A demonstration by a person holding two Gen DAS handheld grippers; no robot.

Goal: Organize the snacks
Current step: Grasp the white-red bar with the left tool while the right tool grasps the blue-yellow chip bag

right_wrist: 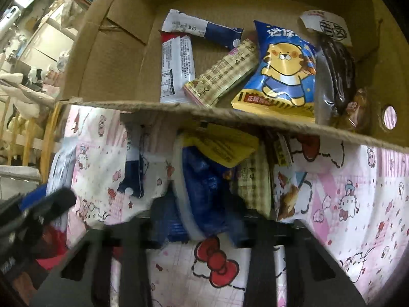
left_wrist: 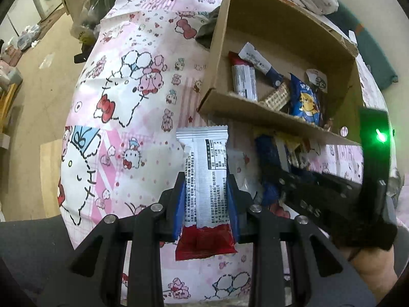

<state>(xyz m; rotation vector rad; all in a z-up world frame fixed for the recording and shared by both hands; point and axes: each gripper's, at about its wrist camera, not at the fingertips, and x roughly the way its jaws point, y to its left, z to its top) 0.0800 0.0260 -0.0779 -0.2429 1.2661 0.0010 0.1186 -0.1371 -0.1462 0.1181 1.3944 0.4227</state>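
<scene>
One snack bar [left_wrist: 205, 176] between left claw [left_wrist: 205, 194] pads.

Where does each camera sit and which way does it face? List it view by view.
Left wrist: on the left gripper, looking steeply down at the bedsheet and box; its jaws clamp a silver bar; the right gripper and a hand show.
Right wrist: on the right gripper, facing down at the box's near wall; jaws closed on a blue packet.
Both share the box, its blue bag and the sheet.
</scene>
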